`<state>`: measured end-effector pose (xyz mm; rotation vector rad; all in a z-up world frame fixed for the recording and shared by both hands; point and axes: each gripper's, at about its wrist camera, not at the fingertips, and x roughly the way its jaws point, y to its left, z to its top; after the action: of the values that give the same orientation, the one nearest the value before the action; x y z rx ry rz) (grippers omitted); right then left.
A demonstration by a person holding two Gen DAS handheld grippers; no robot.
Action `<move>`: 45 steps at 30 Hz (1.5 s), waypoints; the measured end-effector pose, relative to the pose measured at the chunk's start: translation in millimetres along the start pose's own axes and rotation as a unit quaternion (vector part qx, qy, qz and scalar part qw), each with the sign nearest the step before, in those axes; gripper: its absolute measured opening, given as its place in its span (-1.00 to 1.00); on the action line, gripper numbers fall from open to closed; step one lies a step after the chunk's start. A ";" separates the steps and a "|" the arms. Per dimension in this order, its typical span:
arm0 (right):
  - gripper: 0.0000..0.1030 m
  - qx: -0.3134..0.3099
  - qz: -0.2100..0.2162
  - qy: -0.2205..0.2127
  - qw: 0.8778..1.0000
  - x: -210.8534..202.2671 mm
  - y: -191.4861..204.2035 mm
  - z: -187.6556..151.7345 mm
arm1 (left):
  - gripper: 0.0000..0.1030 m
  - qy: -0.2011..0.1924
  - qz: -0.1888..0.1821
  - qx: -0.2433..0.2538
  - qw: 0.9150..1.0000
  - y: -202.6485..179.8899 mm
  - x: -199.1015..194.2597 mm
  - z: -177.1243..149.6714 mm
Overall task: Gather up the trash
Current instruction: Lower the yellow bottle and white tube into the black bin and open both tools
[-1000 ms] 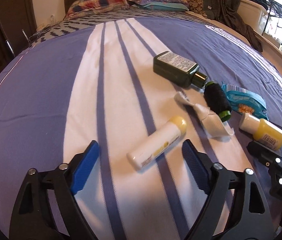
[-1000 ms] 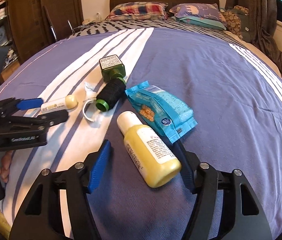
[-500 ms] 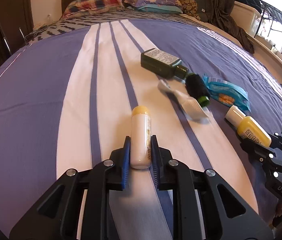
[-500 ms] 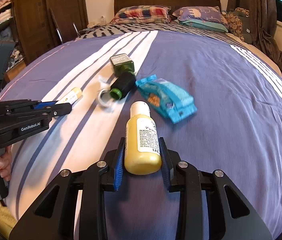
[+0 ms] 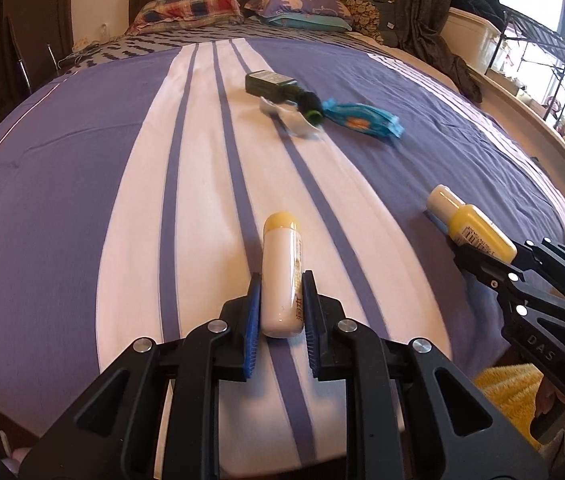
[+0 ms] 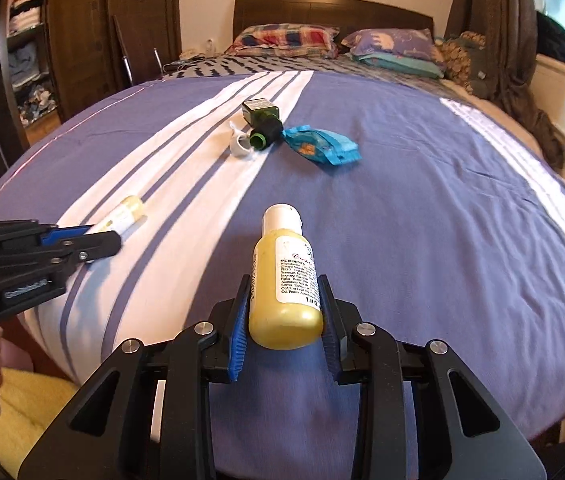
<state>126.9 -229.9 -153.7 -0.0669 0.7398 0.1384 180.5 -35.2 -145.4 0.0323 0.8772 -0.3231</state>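
**Both tools loaded over the bed**

While my left tool (image 5: pixel 281 308) clamps the white tube (image 5: pixel 281 276), my right tool (image 6: pixel 284 312) grips the yellow bottle (image 6: pixel 284 280), both above the near end of the bed (image 6: pixel 442 220). Far off lie the green bottle (image 6: pixel 261 114), blue wrapper (image 6: pixel 322 146) and white scrap (image 6: pixel 239 145).

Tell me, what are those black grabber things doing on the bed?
A person is picking up trash off the bed with two hand-held grippers. The left gripper is shut on a white tube with a yellow cap. The right gripper is shut on a yellow bottle. Farther up the bed lie a dark green bottle, a white scrap and a blue wrapper.
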 end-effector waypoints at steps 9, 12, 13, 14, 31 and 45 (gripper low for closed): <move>-0.38 0.011 0.000 -0.025 1.000 -64.1 -1.0 -40.8 | -0.65 -0.006 -0.016 0.010 1.000 -31.1 -45.3 -56.3; -0.37 0.013 0.006 -0.031 0.999 -79.8 1.1 -52.2 | -0.65 -0.011 -0.016 0.014 1.000 -38.3 -57.0 -72.2; -0.38 0.013 0.008 -0.031 0.999 -84.2 2.4 -56.4 | -0.65 -0.011 -0.017 0.016 1.000 -41.4 -61.7 -79.9; -0.38 0.013 0.010 -0.032 0.999 -87.8 3.8 -60.5 | -0.65 -0.011 -0.019 0.016 1.000 -43.5 -64.5 -84.8; -0.38 0.007 0.046 0.033 0.998 -82.3 27.0 -127.0 | -0.65 0.044 -0.034 0.002 0.998 -50.5 -57.8 -168.1; -0.38 0.031 0.079 0.148 0.985 -7.4 30.7 -168.7 | -0.65 0.146 -0.047 -0.015 0.988 -42.4 20.1 -217.8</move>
<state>4.3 -218.8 -273.4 0.0310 1.0460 0.2611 16.8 -46.1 -296.1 0.0091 1.1767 -0.3999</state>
